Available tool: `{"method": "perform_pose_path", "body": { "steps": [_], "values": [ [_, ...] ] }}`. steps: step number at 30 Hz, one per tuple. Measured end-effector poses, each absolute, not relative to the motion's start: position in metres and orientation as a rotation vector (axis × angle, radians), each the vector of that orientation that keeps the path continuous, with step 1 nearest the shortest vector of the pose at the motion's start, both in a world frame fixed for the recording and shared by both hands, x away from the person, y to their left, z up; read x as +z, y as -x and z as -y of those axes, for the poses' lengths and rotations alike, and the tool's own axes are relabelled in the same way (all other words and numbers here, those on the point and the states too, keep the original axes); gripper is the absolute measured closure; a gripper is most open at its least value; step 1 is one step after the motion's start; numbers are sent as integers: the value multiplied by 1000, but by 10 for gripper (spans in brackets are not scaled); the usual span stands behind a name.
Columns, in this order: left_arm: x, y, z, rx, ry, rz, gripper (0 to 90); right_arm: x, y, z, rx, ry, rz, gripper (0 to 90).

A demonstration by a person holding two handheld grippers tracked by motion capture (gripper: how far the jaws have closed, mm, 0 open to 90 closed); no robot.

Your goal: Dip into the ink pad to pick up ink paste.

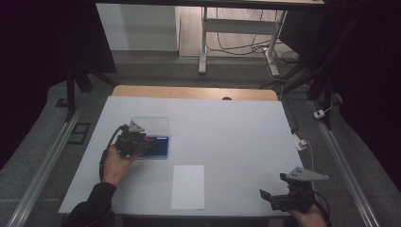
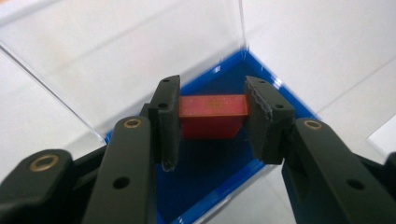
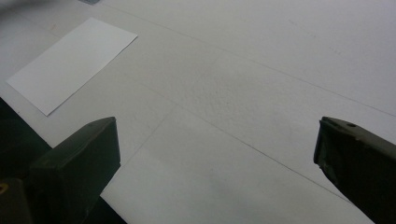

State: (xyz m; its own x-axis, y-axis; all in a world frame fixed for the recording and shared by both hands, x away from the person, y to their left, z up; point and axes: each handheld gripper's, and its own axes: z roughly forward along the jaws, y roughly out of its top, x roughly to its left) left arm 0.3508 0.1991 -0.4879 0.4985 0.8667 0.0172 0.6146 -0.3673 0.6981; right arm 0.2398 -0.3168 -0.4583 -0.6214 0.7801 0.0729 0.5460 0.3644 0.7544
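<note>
A small red block [image 2: 210, 123] sits between the pads of my left gripper [image 2: 212, 100], which is shut on it just above the floor of a blue box [image 2: 205, 163]. The box's clear lid [image 2: 140, 51] stands open behind the block. In the high view the left gripper [image 1: 142, 144] reaches into the blue box [image 1: 161, 147] at the table's left, with the lid [image 1: 150, 125] tilted back. My right gripper [image 1: 267, 196] rests near the front right edge, open. In its own view the right gripper [image 3: 217, 135] has nothing between its wide-apart jaws.
A white sheet of paper [image 1: 188, 187] lies flat near the front middle of the white table top [image 1: 227, 132]; the same sheet [image 3: 70, 63] lies left of the right gripper. A wooden strip [image 1: 194, 92] runs along the table's far edge.
</note>
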Motion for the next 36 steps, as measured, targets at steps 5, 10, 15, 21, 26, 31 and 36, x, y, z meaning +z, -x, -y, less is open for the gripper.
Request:
{"method": "perform_pose_path", "body": {
  "steps": [5, 10, 15, 21, 26, 31, 36],
  "values": [
    [-487, -352, -199, 500, -2092, -1206, 584, -458, -240, 317, 1115, -1173, -2334, 5],
    [-488, -355, -195, 487, -2102, -1202, 583, -458, -240, 317, 1114, -1174, -2335, 5],
    [-491, -360, -192, 459, -2111, -1209, 583, -459, -240, 317, 1112, -1175, -2337, 6],
    [-496, -365, -192, 427, -2105, -1234, 583, -459, -240, 316, 1113, -1178, -2340, 6],
    [-499, -369, -191, 409, -2110, -1242, 583, -459, -240, 317, 1114, -1179, -2339, 6],
    [-500, -371, -189, 399, -2116, -1262, 585, -459, -240, 317, 1115, -1181, -2339, 6],
    [-500, -372, -190, 382, -2113, -1283, 587, -459, -240, 317, 1117, -1182, -2339, 6]
  ]
}}
